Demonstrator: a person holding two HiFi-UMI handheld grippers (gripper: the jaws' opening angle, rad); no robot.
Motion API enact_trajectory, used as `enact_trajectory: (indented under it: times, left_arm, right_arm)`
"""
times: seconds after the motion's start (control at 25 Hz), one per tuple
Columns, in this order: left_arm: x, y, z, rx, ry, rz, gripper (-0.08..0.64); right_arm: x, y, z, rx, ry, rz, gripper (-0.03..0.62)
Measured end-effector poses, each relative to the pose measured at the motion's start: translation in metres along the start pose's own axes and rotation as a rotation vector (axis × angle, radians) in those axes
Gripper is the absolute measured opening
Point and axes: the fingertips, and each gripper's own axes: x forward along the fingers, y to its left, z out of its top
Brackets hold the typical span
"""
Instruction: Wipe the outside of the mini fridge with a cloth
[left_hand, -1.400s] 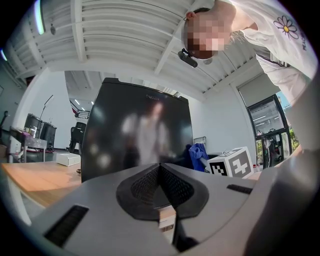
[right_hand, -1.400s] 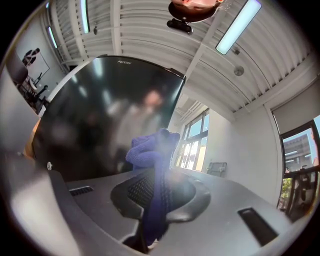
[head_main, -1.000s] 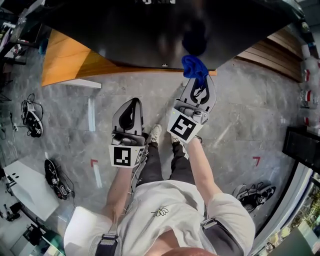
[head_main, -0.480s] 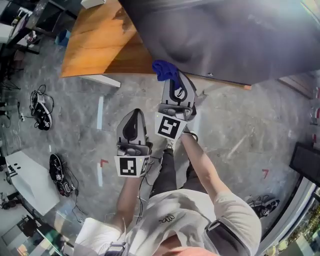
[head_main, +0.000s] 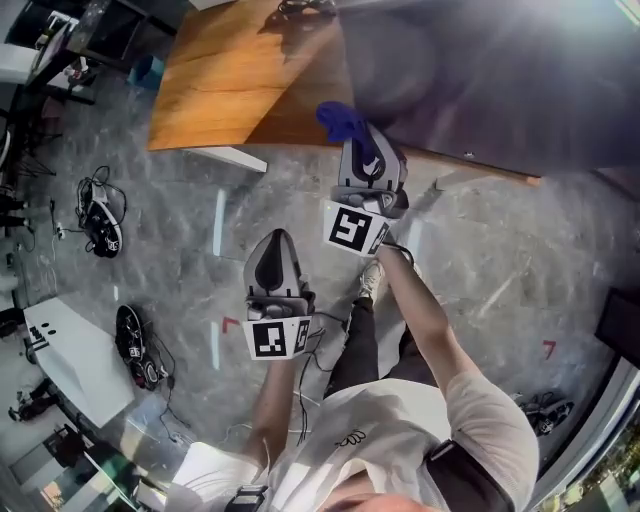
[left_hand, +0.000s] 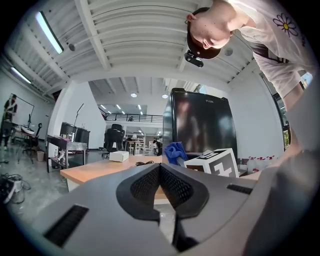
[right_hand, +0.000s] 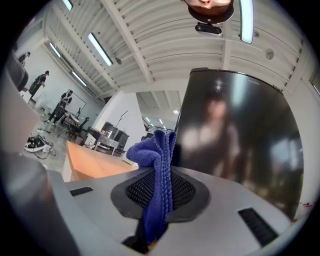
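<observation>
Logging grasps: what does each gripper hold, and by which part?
The right gripper pinches the blue cloth by a fold; the rest bunches past the jaws. The left gripper is shut, empty.

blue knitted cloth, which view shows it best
The right gripper view: the blue knitted cloth stands close up, clamped in the right gripper. The head view shows only a small bunch; the left gripper view, a distant patch.

Right gripper forward, tight on cloth; left gripper back, fingers together
</observation>
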Motion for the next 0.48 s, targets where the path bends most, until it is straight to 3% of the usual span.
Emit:
enact_trajectory:
  times: [0.28, 0.48]
  left_arm:
    - [0.01, -0.01, 0.004, 0.001, -0.007, -0.022, 0.005]
    - [0.021, -0.037, 0.005, 0.01, -0.007, -0.057, 0.005]
  right_arm:
    - [-0.004, -0.01, 0.0, -0.053, -0.004, 0.003, 0.062]
    - [-0.018, -0.043, -0.007, -0.051, 0.0, -0.029, 0.062]
